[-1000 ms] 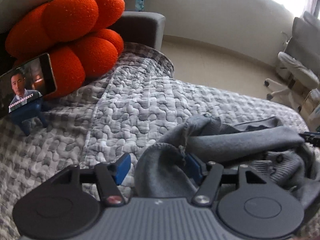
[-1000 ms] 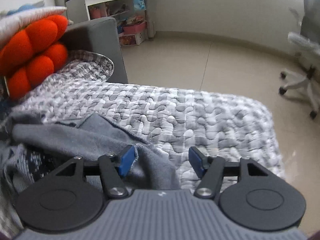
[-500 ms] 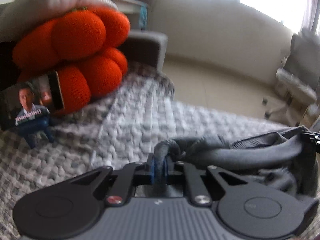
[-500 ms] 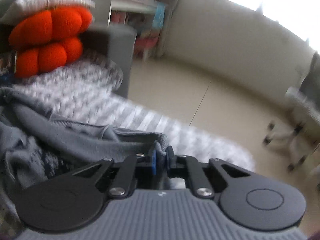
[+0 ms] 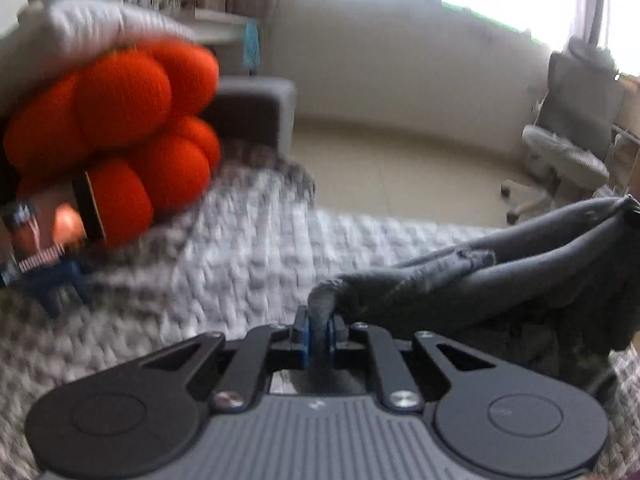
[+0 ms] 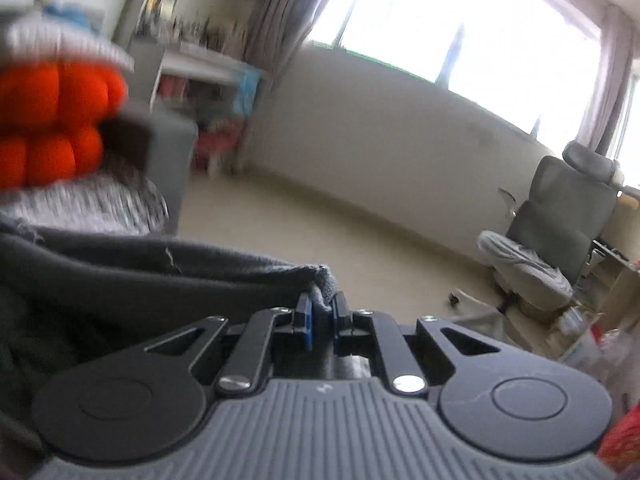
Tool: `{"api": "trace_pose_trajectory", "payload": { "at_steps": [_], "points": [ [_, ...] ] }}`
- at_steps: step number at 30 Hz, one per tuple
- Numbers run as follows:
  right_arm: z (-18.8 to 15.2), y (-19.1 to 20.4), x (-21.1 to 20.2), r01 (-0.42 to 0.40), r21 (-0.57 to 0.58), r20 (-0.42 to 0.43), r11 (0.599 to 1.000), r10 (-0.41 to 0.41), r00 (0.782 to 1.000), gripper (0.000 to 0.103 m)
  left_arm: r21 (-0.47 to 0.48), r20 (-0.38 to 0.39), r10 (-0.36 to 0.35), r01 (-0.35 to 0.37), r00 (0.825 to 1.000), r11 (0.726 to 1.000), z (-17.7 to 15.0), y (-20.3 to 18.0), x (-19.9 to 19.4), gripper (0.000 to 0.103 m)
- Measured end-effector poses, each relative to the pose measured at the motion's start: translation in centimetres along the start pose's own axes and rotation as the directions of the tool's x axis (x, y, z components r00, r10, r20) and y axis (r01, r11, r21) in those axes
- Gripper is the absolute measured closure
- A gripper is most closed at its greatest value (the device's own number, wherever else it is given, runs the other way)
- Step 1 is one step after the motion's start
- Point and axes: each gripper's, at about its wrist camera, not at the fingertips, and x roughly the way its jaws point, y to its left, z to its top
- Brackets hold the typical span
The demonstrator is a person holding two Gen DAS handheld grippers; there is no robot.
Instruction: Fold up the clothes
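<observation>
Left gripper (image 5: 319, 330) clenched on a rolled edge of the grey garment (image 5: 500, 280); blue pads (image 5: 305, 336) pinch the cloth from both sides, a fold bulging up just above them. Its jaws have just been closing, cloth between them. Right gripper (image 6: 322, 314) likewise clamped on a corner of the same grey garment (image 6: 160, 280), a tuft of fabric poking out between its blue pads (image 6: 306, 320); these jaws have also just been closing on the cloth. The garment hangs stretched between the two grips, raised above the grey-and-white quilted cover (image 5: 248, 256) of the bed, with its lower folds sagging toward the cover at the right edge in the left wrist view. An orange knotted cushion (image 5: 120, 136) sits at the far left corner of the bed, under a pale pillow (image 5: 88, 28). A phone on a blue stand (image 5: 52, 280) is propped just in front of the cushion, blurred. Beyond the bed's far edge: beige floor, a grey office chair (image 6: 560, 224) by the window, white shelves (image 6: 200, 68). Both views show motion blur.
</observation>
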Motion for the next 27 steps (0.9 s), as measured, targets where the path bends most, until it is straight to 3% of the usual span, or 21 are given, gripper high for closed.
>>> {"api": "trace_pose_trajectory", "payload": {
  "at_steps": [3,8,14,18,21,24,27],
  "points": [
    [0.8,0.1,-1.2,0.016,-0.009,0.070,1.000,-0.015,0.997,0.094,-0.024,0.078,-0.018,0.019,0.997,1.000,0.7,0.7,-1.7,0.095],
    [1.5,-1.3,-4.1,0.032,0.029,0.173,0.999,-0.037,0.984,0.094,-0.042,0.227,-0.046,0.057,0.973,0.997,1.3,1.4,-5.2,0.095],
    [1.6,-1.5,-6.4,0.046,0.033,0.242,0.998,-0.052,0.969,0.093,-0.055,0.301,-0.058,0.078,0.952,0.995,2.0,1.0,-7.3,0.095],
    [2.2,-2.0,-9.0,0.072,0.065,0.340,0.995,-0.090,0.936,0.093,-0.107,0.369,-0.068,0.115,0.927,0.988,3.1,1.4,-9.9,0.095],
    [3.5,-2.4,-12.2,0.115,0.090,0.449,0.989,-0.143,0.882,0.094,-0.114,0.472,-0.090,0.162,0.877,0.980,3.9,1.5,-14.1,0.095],
    [4.4,-2.9,-15.4,0.175,0.111,0.543,0.978,-0.207,0.814,0.094,-0.107,0.572,-0.146,0.250,0.807,0.962,4.7,1.6,-19.4,0.095],
    [5.5,-4.1,-18.9,0.226,0.158,0.625,0.961,-0.275,0.730,0.094,-0.096,0.642,-0.231,0.376,0.731,0.922,5.3,1.9,-24.9,0.095]
  ]
}}
